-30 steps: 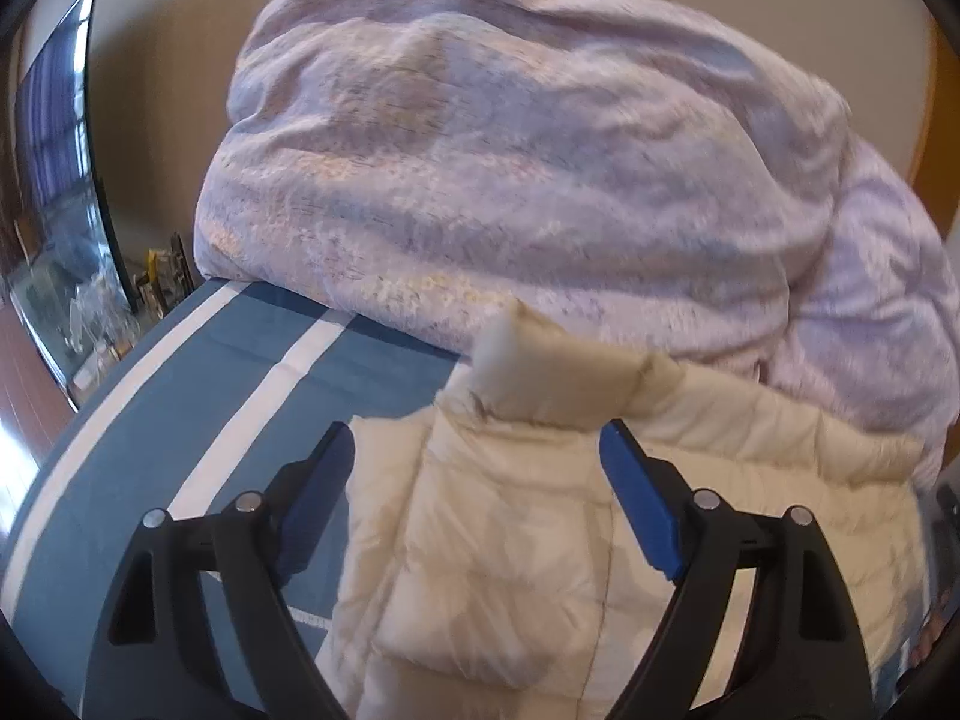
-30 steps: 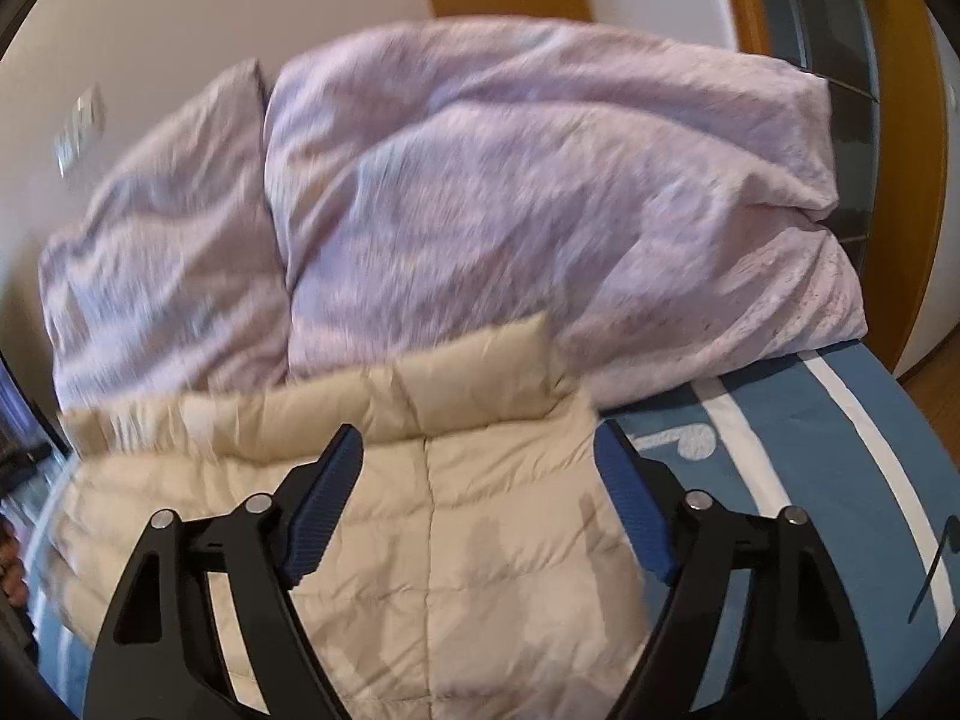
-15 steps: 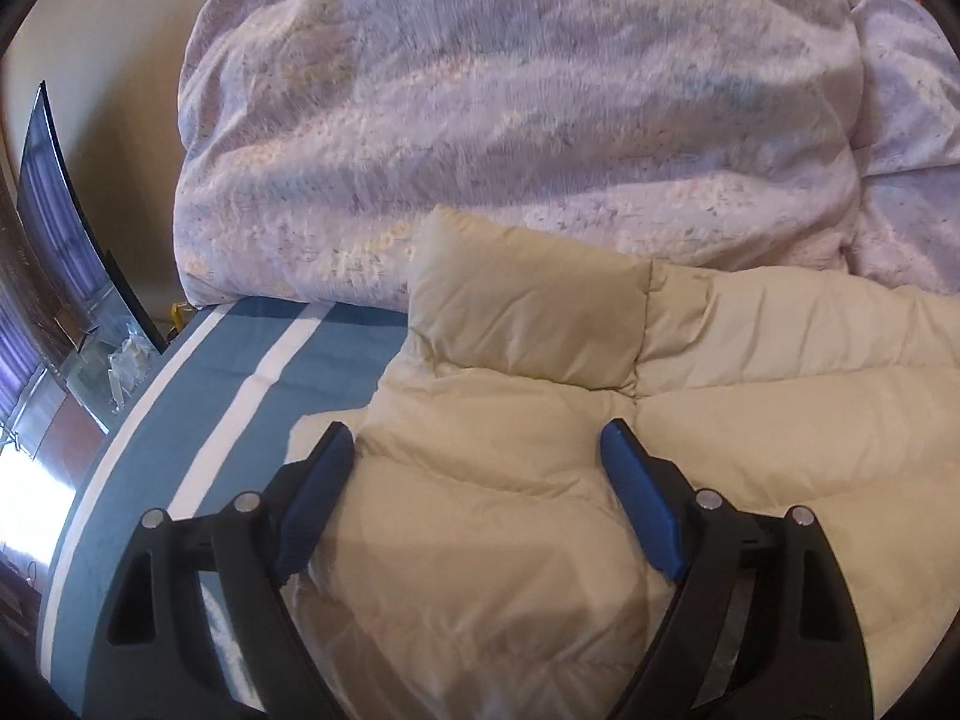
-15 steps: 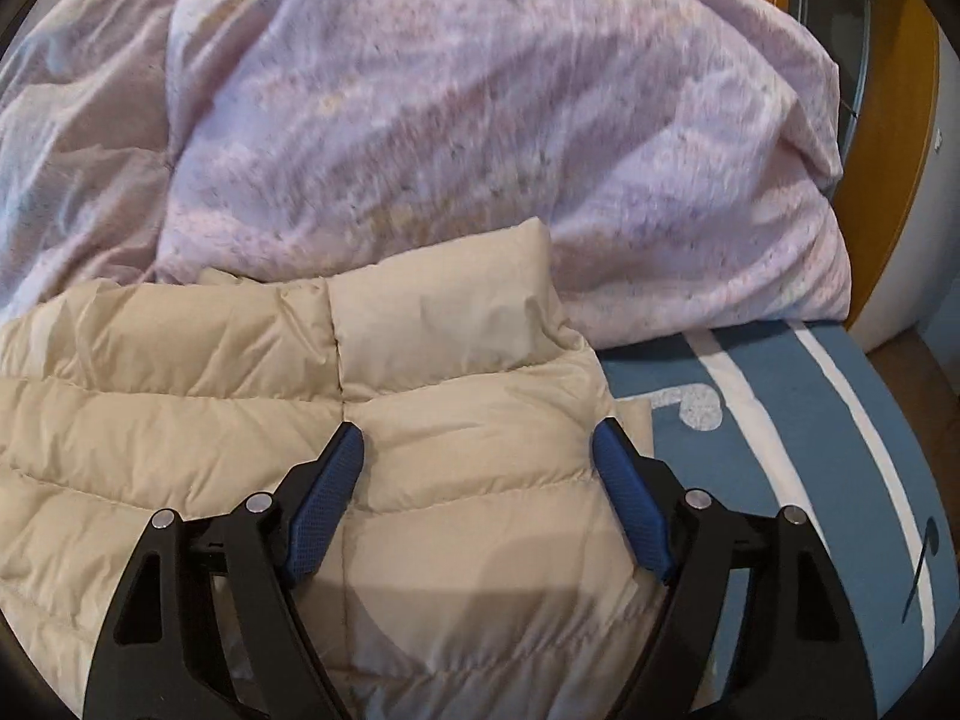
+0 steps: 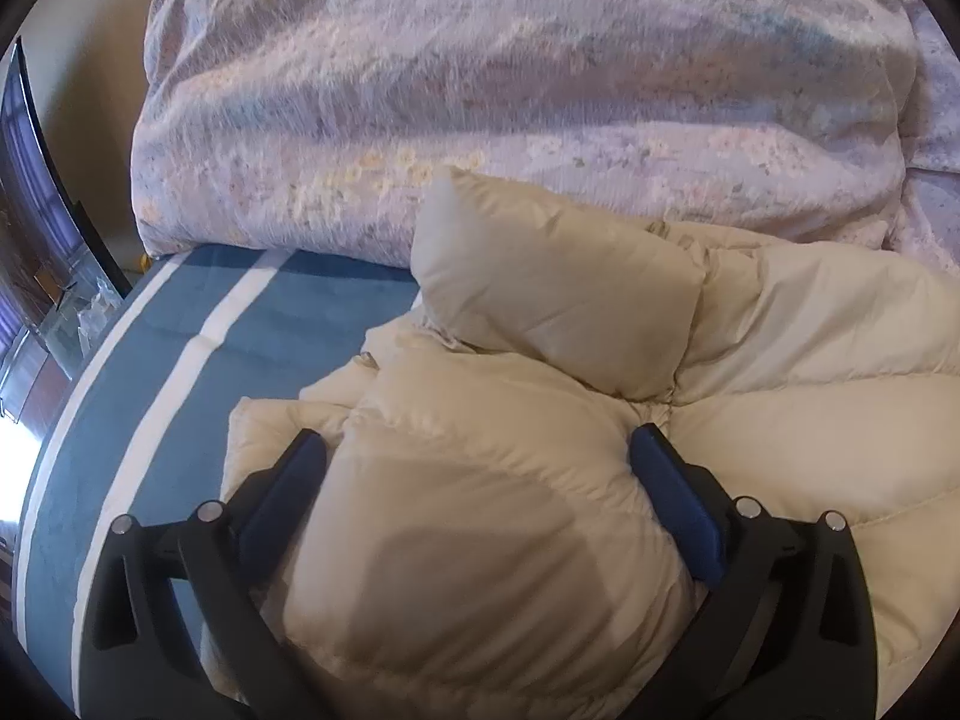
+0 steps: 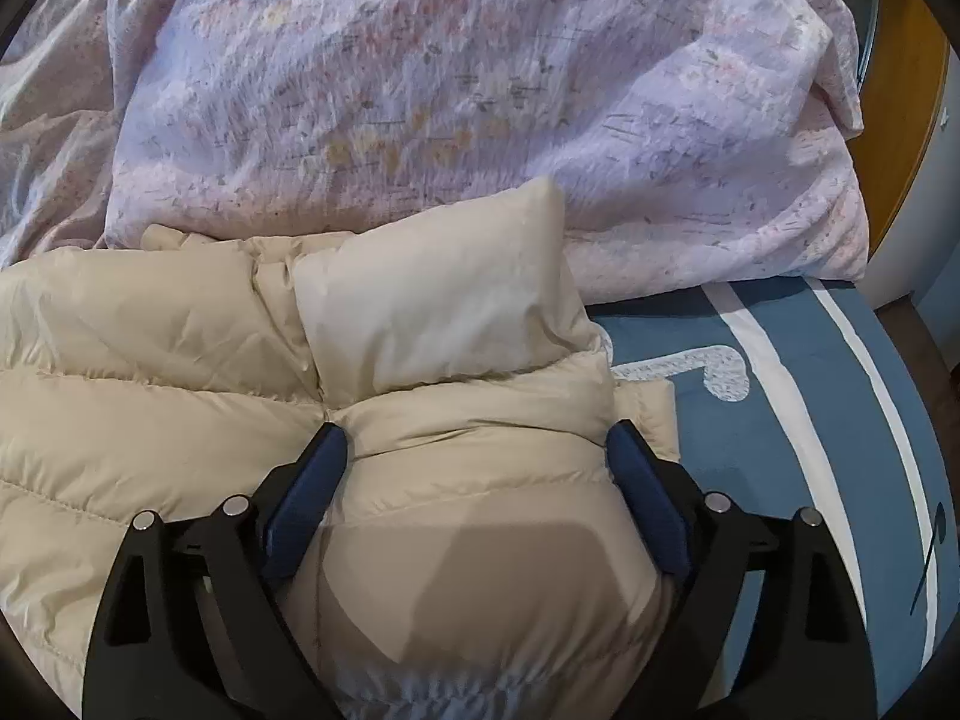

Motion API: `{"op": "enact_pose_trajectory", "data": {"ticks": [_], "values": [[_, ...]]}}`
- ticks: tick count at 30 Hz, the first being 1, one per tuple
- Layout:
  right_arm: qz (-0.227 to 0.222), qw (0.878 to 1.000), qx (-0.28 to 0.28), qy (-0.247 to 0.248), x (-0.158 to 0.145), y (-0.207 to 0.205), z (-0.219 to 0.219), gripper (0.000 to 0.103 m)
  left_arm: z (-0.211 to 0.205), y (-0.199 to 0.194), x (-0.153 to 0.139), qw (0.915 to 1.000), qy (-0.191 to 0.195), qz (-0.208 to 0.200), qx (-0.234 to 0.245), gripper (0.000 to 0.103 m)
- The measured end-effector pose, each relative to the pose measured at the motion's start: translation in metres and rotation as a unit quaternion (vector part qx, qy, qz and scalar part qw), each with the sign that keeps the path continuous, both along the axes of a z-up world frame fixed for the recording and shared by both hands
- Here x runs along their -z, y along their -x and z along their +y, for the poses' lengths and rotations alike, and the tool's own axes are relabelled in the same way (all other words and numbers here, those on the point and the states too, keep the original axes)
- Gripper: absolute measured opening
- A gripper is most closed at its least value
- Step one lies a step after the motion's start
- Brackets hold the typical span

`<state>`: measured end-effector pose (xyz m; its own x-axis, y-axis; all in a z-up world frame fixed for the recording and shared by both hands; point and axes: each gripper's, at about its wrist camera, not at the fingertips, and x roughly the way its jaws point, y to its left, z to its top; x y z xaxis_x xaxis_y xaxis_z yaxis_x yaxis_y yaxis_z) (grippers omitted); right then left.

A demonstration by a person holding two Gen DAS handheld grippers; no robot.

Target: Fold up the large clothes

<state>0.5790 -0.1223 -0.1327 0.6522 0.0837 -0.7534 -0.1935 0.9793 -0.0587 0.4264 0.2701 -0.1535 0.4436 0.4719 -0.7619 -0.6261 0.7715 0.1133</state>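
Both the left gripper (image 5: pixel 477 462) and right gripper (image 6: pixel 477 453) are opening, with the cream quilted puffer jacket (image 5: pixel 600 420) bulging between the jaws on the blue striped bedcover (image 5: pixel 180 372). Ahead, the lilac floral duvet (image 6: pixel 450 90) crowds the collar; slippery padding may spring unfolded.

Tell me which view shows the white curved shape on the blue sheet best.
The right wrist view. There the white curved shape lies in full sight on the blue sheet, just right of the jacket. The left wrist view shows only the sheet's white stripes and no such shape at all.
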Motion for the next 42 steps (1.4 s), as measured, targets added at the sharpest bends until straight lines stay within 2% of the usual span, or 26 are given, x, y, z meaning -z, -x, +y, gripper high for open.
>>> {"op": "enact_pose_trajectory", "data": {"ticks": [13, 33, 38, 42], "values": [[0.009, 1.000, 0.001, -0.016, 0.004, -0.006, -0.004, 0.092, 0.010, -0.002, 0.001, 0.9997, 0.025, 0.006, 0.003, 0.101], [0.015, 0.999, 0.011, -0.040, 0.006, -0.009, -0.009, 0.097, 0.010, -0.001, -0.002, 0.9994, 0.030, 0.014, 0.007, 0.101], [0.021, 0.997, 0.016, -0.072, -0.001, -0.002, -0.026, 0.097, 0.005, 0.011, -0.013, 0.9997, 0.014, 0.022, -0.001, 0.101], [0.045, 0.986, 0.017, -0.161, -0.021, 0.026, -0.069, 0.097, -0.003, 0.058, -0.046, 0.9987, 0.034, -0.016, 0.035, 0.101]]}}
